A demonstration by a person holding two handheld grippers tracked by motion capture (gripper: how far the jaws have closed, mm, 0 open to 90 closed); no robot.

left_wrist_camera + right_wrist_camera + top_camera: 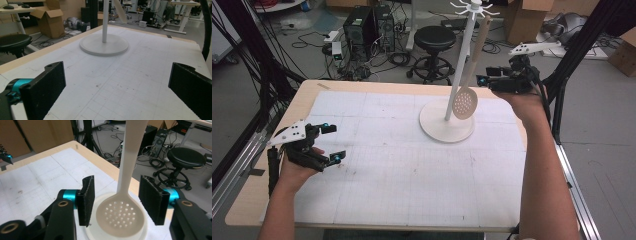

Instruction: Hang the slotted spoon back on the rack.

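Observation:
A beige slotted spoon (465, 102) hangs bowl-down from the hooked top of a white stand (462, 65), whose round base (439, 130) rests on the gridded mat. My right gripper (482, 79) is raised just right of the spoon, level with the lower handle. It is open. In the right gripper view the spoon (120, 216) appears between the two jaws of the right gripper (118, 182), with a gap on each side. My left gripper (334, 142) rests low over the mat's left edge, open and holding nothing. The stand's base (103, 45) lies well ahead of my left gripper (117, 72).
The gridded white mat (402, 170) covers most of the wooden table (247, 200). Beyond the far edge are a black stool (434, 37), computer towers (367, 25) and cardboard boxes (524, 17). Black frame legs (572, 55) stand close to the right edge.

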